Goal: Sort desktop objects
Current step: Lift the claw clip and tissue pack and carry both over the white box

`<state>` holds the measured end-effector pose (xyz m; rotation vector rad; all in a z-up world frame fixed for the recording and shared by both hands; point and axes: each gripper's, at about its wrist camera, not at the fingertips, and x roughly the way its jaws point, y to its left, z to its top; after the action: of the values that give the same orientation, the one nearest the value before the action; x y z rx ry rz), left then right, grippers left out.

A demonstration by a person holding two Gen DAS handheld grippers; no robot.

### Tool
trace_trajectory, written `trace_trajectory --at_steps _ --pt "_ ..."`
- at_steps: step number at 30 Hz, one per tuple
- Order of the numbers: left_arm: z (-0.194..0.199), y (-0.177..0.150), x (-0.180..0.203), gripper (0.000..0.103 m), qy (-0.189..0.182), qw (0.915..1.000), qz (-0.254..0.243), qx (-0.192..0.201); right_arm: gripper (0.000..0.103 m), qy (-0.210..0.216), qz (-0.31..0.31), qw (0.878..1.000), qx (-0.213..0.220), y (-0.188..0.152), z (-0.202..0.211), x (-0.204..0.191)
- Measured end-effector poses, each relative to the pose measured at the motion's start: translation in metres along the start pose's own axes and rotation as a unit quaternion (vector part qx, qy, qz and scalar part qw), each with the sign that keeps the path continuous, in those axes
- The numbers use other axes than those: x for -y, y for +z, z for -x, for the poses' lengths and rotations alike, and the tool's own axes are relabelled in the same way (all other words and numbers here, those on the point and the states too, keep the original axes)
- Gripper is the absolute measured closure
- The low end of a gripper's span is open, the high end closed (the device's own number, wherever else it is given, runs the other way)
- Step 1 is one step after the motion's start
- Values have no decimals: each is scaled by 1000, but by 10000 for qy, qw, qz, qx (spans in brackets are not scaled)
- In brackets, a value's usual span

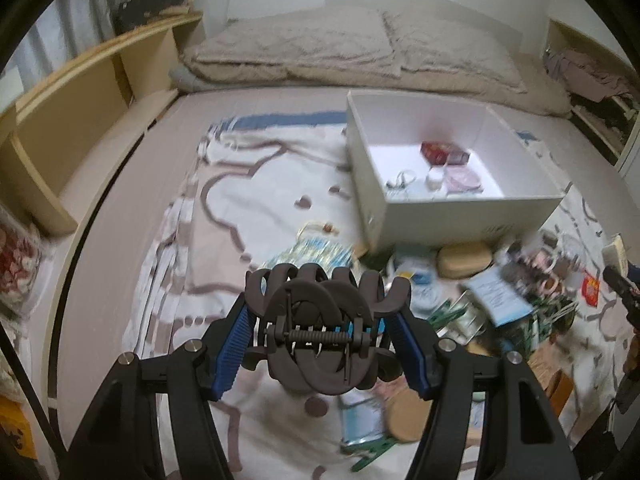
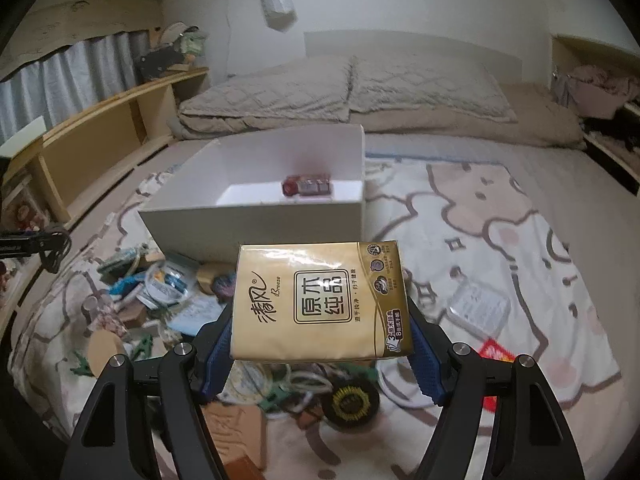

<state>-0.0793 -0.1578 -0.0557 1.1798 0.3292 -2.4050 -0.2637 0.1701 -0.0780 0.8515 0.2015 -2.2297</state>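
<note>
My left gripper (image 1: pixel 326 326) is shut on a dark brown claw hair clip (image 1: pixel 320 332), lifted above the patterned blanket. Its blue pads press the clip's two sides. My right gripper (image 2: pixel 320 340) is shut on a gold tissue pack (image 2: pixel 320 300) with printed characters, held flat above the clutter. A white open box (image 1: pixel 464 208) (image 2: pixel 256 216) stands on the bed beyond both grippers. A red packet (image 1: pixel 440 151) (image 2: pixel 306 186), a small jar and a pink pouch lie inside it. A pile of small items (image 1: pixel 492 300) (image 2: pixel 160 300) lies on the blanket in front of the box.
Beige pillows (image 2: pixel 360 88) and a folded quilt lie at the head of the bed. A wooden shelf (image 1: pixel 80 92) runs along the left side. A heap of clothes (image 1: pixel 592 72) sits at the right. A red packet (image 2: pixel 496 354) and a clear plastic case (image 2: pixel 478 306) lie on the blanket.
</note>
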Motion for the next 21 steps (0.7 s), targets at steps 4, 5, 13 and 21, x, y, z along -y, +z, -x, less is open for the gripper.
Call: trace_trajectory --at_steps 4,5,13,21 --pt "11 13 10 37 -106 9997 91 216 28 100 97 9998 149 13 3 -8" --pt "14 16 11 37 -130 9995 116 268 28 137 109 9997 181 18 4 -10" --pt "24 51 30 37 -160 9973 210 685 28 253 90 9993 269 49 5 -15" --pt "17 86 65 37 -234 9968 -9 768 28 316 95 9989 339 74 0 -12"
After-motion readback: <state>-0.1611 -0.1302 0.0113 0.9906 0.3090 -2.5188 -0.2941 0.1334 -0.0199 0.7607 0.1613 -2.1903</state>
